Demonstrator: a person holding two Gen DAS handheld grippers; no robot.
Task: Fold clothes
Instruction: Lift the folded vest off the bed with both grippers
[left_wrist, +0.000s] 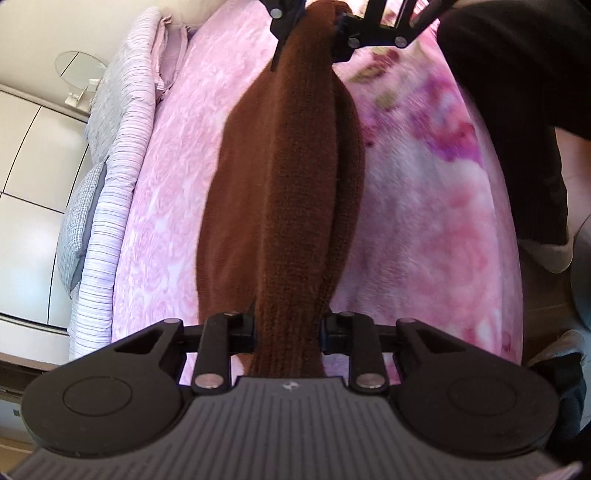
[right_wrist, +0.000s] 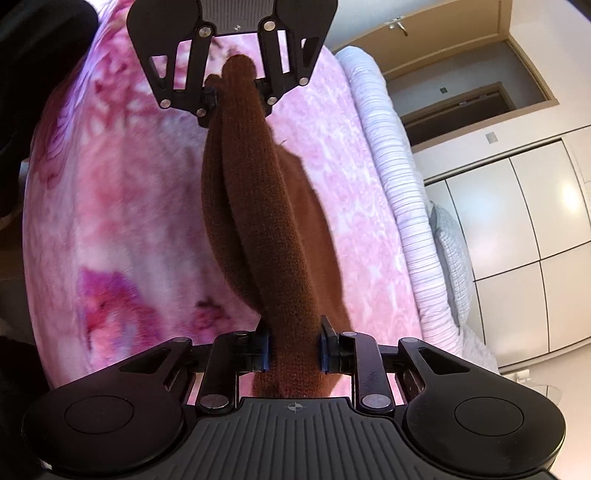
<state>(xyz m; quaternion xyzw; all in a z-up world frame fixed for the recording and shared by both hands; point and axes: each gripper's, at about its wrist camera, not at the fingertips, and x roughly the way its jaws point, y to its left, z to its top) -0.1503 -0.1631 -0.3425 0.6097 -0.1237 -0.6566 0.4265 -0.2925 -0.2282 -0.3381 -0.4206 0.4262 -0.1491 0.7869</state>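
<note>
1. Above the pink bed (left_wrist: 166, 206), my left claw (left_wrist: 290, 332) and right claw (right_wrist: 293, 349) each clench one end of the brown knit garment (left_wrist: 291, 177).
2. Its long axis spans claw to claw, sagging bedward.

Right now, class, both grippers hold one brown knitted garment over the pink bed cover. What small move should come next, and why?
Probably carry the brown knitted garment a little forward and lower it flat onto the pink bed cover. The left gripper and right gripper each pinch an end, so it hangs bunched between them, part of it draping down, not yet folded.
</note>
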